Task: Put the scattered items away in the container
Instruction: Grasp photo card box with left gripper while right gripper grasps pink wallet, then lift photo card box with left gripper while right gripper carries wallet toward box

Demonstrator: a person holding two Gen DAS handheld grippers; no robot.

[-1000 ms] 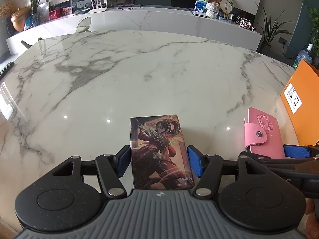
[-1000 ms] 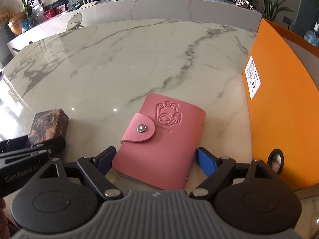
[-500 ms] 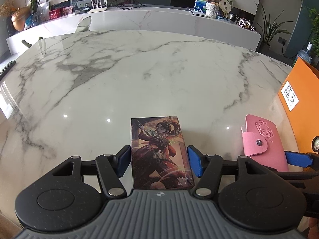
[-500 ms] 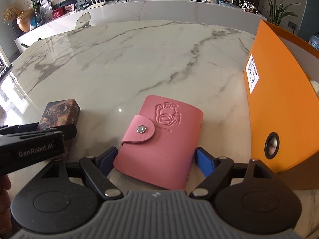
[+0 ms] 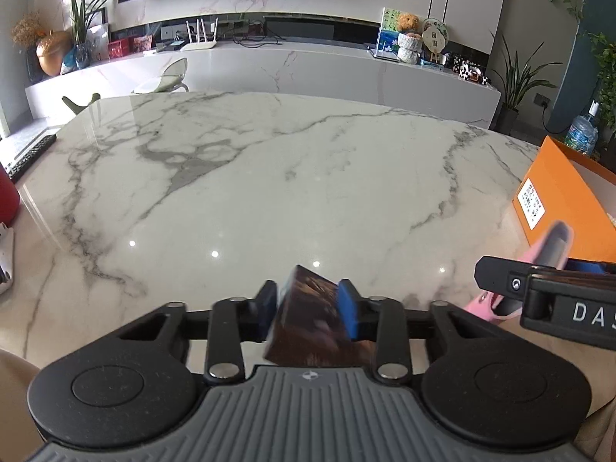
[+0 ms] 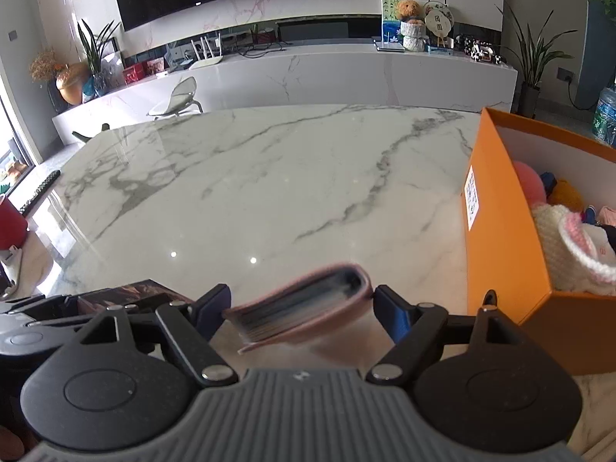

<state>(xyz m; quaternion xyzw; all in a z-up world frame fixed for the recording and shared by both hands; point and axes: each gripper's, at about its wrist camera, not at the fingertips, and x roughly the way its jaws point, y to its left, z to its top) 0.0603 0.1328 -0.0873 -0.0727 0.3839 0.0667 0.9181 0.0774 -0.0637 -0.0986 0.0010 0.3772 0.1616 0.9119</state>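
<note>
My left gripper point(image 5: 308, 310) is shut on the dark illustrated card box point(image 5: 313, 323) and holds it tilted above the marble table point(image 5: 269, 177). My right gripper point(image 6: 302, 310) is shut on the pink card wallet point(image 6: 304, 304), lifted off the table, edge toward the camera. The wallet also shows in the left wrist view point(image 5: 546, 250), and the card box in the right wrist view point(image 6: 127, 294). The orange box point(image 6: 496, 238) stands just right of the right gripper, open on top; it also shows in the left wrist view point(image 5: 558, 200).
Inside the orange box lie knitted soft toys point(image 6: 566, 242) and other small items. A red object point(image 6: 9, 223) and a dark keyboard-like object point(image 6: 40, 188) sit at the table's left edge. A chair point(image 6: 177, 96) stands beyond the far edge.
Both grippers closed on their items and lifted them off the table. The card box and the wallet now hang tilted in the fingers, and both views have risen.
</note>
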